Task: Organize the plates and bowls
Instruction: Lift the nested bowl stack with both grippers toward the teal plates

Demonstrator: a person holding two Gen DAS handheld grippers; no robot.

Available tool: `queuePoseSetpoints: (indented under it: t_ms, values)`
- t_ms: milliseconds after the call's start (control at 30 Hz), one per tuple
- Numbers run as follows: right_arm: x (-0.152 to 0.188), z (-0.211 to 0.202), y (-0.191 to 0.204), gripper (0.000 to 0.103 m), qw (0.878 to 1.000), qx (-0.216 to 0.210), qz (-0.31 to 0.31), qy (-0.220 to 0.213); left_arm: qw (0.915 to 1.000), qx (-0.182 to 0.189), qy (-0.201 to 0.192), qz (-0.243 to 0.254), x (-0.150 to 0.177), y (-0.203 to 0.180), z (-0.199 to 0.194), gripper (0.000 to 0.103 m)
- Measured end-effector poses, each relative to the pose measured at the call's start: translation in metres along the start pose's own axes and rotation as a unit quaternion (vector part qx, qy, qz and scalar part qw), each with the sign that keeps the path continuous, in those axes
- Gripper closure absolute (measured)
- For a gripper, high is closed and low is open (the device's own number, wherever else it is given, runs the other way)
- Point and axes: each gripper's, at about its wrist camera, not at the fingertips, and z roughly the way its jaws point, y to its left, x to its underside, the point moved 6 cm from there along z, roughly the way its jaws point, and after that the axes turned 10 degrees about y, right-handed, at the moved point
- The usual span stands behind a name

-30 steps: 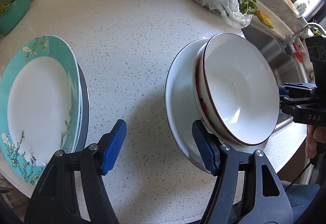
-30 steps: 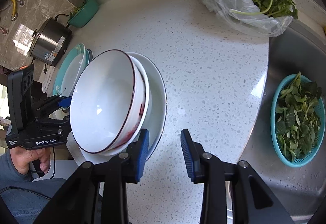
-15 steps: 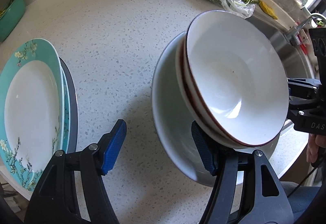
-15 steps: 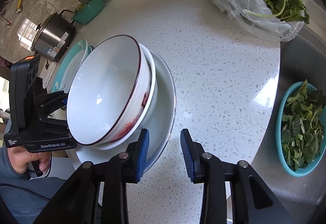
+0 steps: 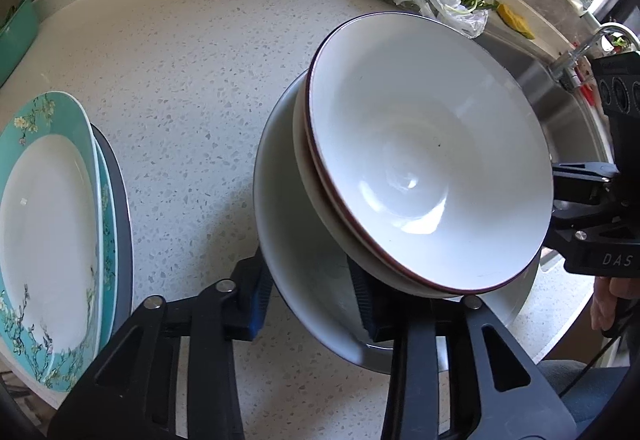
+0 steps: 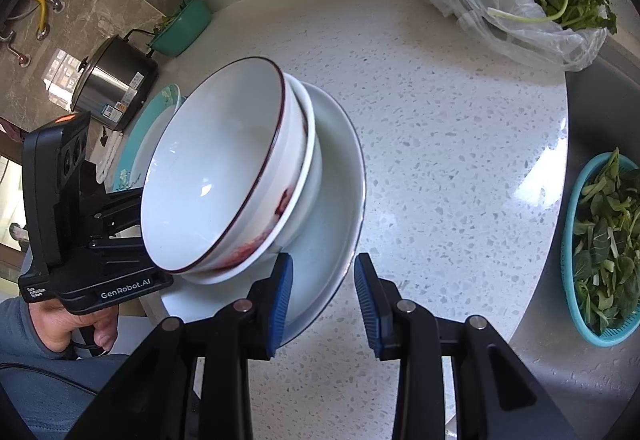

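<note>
A: Where is the wide pale-white plate [image 5: 304, 272]?

B: Lifted clear of the speckled white stone counter [image 5: 192, 56], tilted, two nested white bowls with dark red rims [image 5: 424, 176] sitting in it.

A: And the left gripper [image 5: 310, 300]?

B: Its blue pads straddle the plate's near rim; I cannot tell whether they pinch it.

A: The right gripper [image 6: 323, 294]?

B: Jaws parted around the opposite edge, right pad clear of the rim.

A: Other dishes?

B: A stack of teal-rimmed floral plates [image 5: 52, 232] rests on the counter to the left, apart.
</note>
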Motion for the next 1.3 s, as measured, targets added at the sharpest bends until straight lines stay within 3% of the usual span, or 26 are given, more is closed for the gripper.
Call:
queuePoseSetpoints:
  t_ms: [400,1033,1300]
  values:
    - [0.003,-0.001,-0.004,0.07,1.0,-0.018,0.011,-0.019,0.9999,0.012,-0.01,0.007,0.001,0.0,0.0,0.083]
    - [0.009,-0.007,-0.002,0.073,0.999,0.008,0.009,-0.037,0.9996,0.016,-0.024,0.005,0.006,0.001,-0.005,0.085]
    - [0.008,-0.015,0.01,0.073,0.999,0.015,-0.001,-0.044,0.999,0.019,-0.04,0.001,0.009,0.003,-0.024,0.085]
